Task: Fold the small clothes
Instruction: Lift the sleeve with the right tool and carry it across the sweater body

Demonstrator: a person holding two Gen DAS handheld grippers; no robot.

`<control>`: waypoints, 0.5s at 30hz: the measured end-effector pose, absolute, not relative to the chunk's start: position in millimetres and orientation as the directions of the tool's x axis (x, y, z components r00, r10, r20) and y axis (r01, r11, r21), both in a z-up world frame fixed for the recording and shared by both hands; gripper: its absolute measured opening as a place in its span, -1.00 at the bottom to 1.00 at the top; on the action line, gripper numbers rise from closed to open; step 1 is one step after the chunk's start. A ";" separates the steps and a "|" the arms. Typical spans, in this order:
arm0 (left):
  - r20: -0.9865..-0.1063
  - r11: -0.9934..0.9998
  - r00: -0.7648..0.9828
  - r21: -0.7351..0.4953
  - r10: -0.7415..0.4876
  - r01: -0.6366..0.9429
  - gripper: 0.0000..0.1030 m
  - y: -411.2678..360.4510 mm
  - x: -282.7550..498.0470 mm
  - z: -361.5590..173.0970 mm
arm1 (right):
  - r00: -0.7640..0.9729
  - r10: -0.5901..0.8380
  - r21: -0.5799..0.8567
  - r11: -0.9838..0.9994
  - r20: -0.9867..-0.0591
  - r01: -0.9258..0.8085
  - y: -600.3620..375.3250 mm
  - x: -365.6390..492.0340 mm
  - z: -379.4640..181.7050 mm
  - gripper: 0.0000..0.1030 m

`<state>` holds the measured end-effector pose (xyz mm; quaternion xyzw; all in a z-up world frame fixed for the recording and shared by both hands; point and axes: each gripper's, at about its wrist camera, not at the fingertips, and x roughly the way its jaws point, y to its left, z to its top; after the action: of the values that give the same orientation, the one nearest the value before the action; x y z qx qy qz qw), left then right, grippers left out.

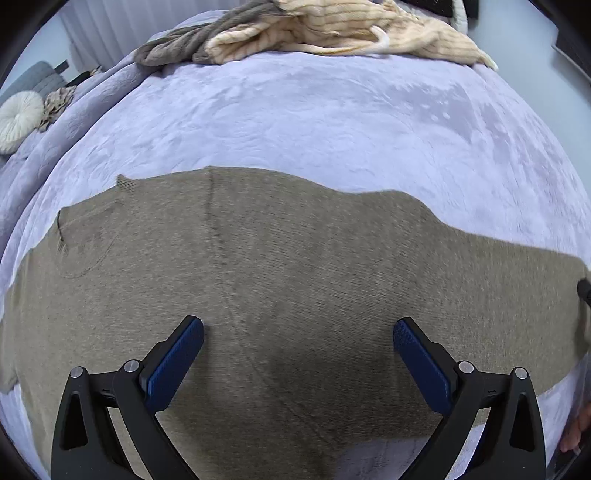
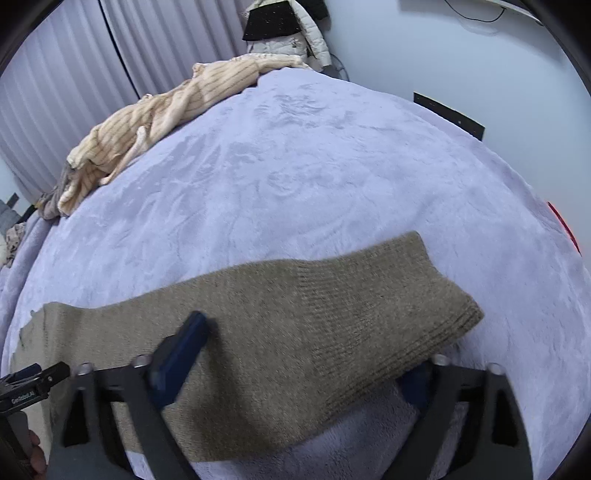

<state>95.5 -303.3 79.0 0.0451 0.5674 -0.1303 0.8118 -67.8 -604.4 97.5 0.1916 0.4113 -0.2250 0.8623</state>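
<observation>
A brown knit garment (image 1: 295, 266) lies spread flat across the lavender plush blanket (image 1: 314, 122). My left gripper (image 1: 298, 332) is open just above the garment's middle, and holds nothing. In the right wrist view the garment's ribbed cuffed end (image 2: 388, 295) reaches to the right. My right gripper (image 2: 306, 339) is open, with its jaws wide. Its left finger (image 2: 184, 350) lies over the cloth. The cloth's edge partly hides its right finger (image 2: 417, 384). The left gripper's tip (image 2: 33, 380) shows at the lower left of the right wrist view.
A cream ribbed garment (image 1: 332, 33) and a grey knit piece (image 1: 184, 40) are heaped at the far edge of the bed. The cream one also shows in the right wrist view (image 2: 166, 110). A white round cushion (image 1: 18, 118) sits at the far left. Curtains (image 2: 74, 74) hang behind.
</observation>
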 end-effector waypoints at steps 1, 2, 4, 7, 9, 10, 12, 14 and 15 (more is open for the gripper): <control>-0.933 0.964 0.320 -0.084 -0.164 0.251 1.00 -298.0 98.5 78.5 | 0.561 -0.222 0.149 0.829 -0.798 0.540 -605.3 -67.8 98.5 -0.54; -0.934 0.966 0.318 -0.088 -0.165 0.242 1.00 -294.0 100.9 77.7 | 0.565 -0.207 0.167 0.826 -0.799 0.539 -607.4 -70.4 99.8 -0.87; -0.936 0.972 0.315 -0.093 -0.159 0.214 1.00 -285.3 106.1 74.4 | 0.595 -0.200 0.202 0.817 -0.778 0.540 -611.0 -81.4 106.6 -0.87; -0.939 0.978 0.303 -0.110 -0.161 0.180 1.00 -275.7 112.1 68.0 | 0.652 -0.216 0.242 0.808 -0.727 0.538 -609.6 -105.0 122.3 -0.87; -0.944 0.978 0.297 -0.094 -0.147 0.184 1.00 -277.4 113.1 63.2 | 0.665 -0.208 0.250 0.813 -0.718 0.525 -606.0 -108.5 123.8 -0.87; -0.944 0.978 0.299 -0.088 -0.142 0.189 1.00 -278.4 112.5 62.4 | 0.668 -0.202 0.249 0.821 -0.716 0.514 -604.8 -106.4 122.4 -0.87; -0.943 0.976 0.302 -0.075 -0.136 0.204 1.00 -282.2 111.1 61.9 | 0.675 -0.167 0.271 0.826 -0.719 0.494 -604.9 -101.2 115.6 -0.79; -0.943 0.975 0.303 -0.071 -0.134 0.210 1.00 -284.3 110.8 62.3 | 0.653 -0.130 0.303 0.807 -0.746 0.507 -611.8 -92.7 104.6 -0.70; -0.943 0.975 0.301 -0.079 -0.140 0.206 1.00 -283.4 112.2 63.3 | 0.649 -0.112 0.318 0.801 -0.753 0.507 -615.3 -90.0 99.2 -0.68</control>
<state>112.2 -283.4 63.3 0.0288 0.5815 -0.1073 0.8059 -90.0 -615.3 99.2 0.2605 0.3794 -0.1779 0.8698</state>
